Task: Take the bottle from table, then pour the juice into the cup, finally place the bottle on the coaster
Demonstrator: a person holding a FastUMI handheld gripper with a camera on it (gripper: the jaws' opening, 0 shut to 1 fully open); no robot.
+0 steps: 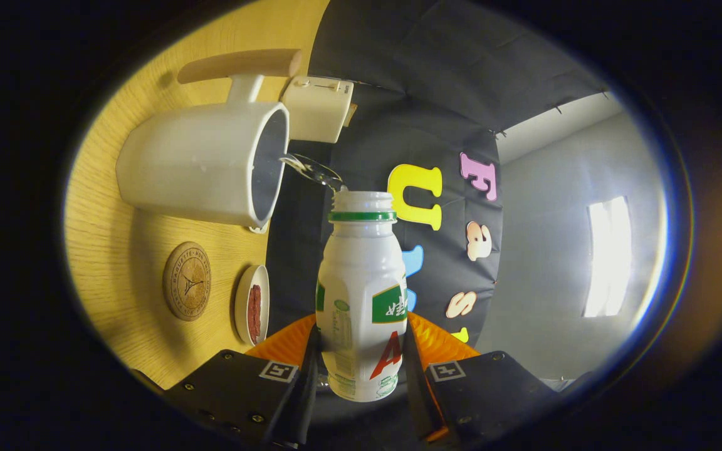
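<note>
Held nearest the lens, the bottle (pixel 362 294) sits between the two fingers of the gripper (pixel 361 363), one finger pressed against each side of its lower body; the fingers are clamped on it. Bottle body is white with a green and red printed label, a green ring under the neck, and no cap on the mouth. The whole view is rolled sideways, so the wooden table (pixel 116 294) stands like a wall beside the bottle, and the bottle lies tipped over relative to that tabletop.

A thin clear stream of liquid (pixel 312 170) arcs from the bottle's open mouth into the opening of the white cup (pixel 201 163), which stands on the table just beyond the fingers. Cup is a tall white mug-like vessel with a pale wooden handle (pixel 239 64) fixed on a white stub; its dark inside faces the bottle mouth. Bottle mouth and cup rim are near but apart.

Behind the cup rests a small cream-coloured box (pixel 317 108), close to the cup's rim. Nearer the fingers on the table lie a round wooden coaster (pixel 187 281) with an engraved mark, bare, and just beside it a small white dish (pixel 252 305) holding something dark red. Coaster and dish are apart from the cup.
</note>
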